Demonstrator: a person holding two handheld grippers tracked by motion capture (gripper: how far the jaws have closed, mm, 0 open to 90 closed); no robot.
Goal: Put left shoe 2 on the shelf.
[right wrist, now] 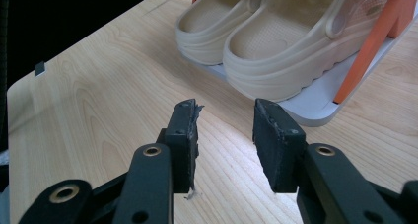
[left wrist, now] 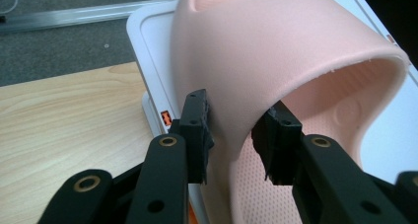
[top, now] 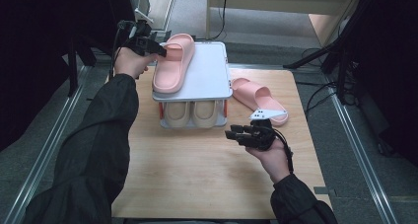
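One pink slipper (top: 170, 63) lies on the rack's top shelf (top: 209, 73), left edge. Our left hand-held gripper (left wrist: 231, 135) straddles its strap, pads slack. Second pink slipper (top: 259, 98) waits on the desk (top: 197, 169); right hand-held gripper (right wrist: 226, 140) apart, empty.

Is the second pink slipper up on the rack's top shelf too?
No: in the high view the second pink slipper lies on the wooden table, right of the rack.
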